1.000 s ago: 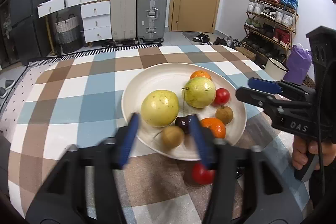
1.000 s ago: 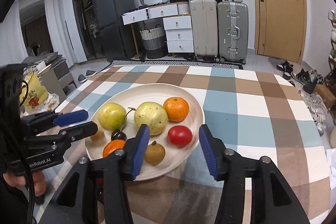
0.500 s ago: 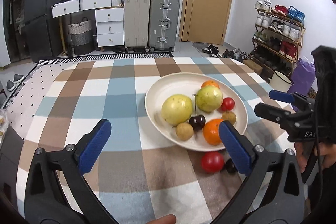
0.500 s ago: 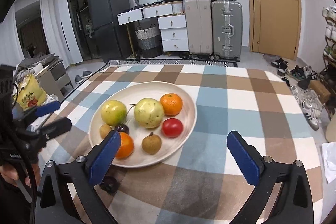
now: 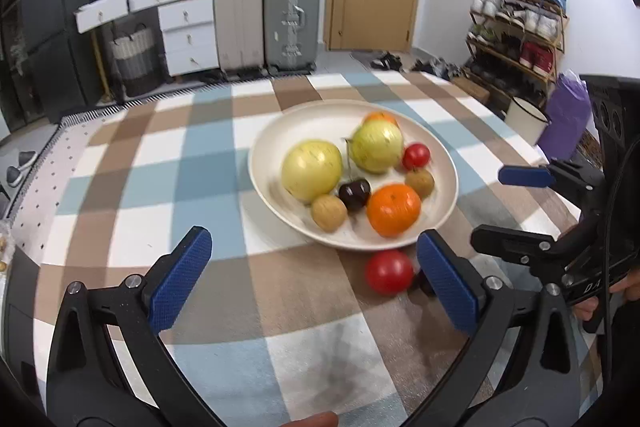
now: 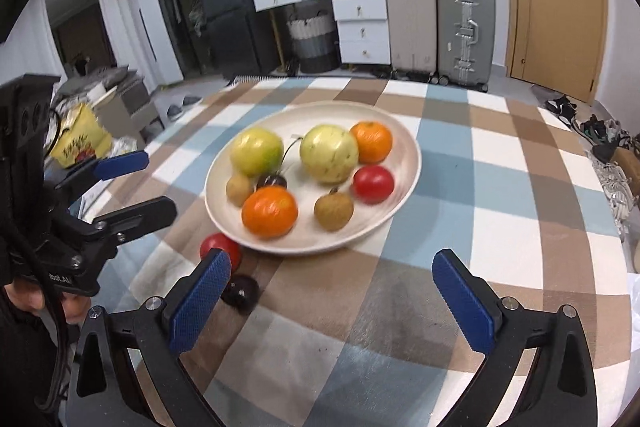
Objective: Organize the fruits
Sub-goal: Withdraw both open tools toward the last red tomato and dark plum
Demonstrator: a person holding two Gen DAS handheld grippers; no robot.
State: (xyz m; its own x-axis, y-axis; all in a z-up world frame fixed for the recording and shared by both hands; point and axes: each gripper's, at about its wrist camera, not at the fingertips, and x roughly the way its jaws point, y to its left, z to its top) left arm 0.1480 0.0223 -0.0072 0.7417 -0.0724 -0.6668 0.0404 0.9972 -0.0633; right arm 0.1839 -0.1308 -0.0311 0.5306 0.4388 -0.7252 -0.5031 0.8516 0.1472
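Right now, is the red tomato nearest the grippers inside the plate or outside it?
Outside. The red tomato lies on the checked cloth just beside the plate's near rim, with a small dark fruit next to it.

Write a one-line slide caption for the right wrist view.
Open right gripper faces a cream plate of fruit; a red tomato and dark cherry lie outside on the checked cloth.

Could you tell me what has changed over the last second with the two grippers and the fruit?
Both grippers opened wide: the left gripper and the right gripper had their jaws much closer together a second ago, and both have drawn back a little from the plate. Neither holds anything. The fruit on the plate, the red tomato and the dark cherry on the cloth beside it lie as before.
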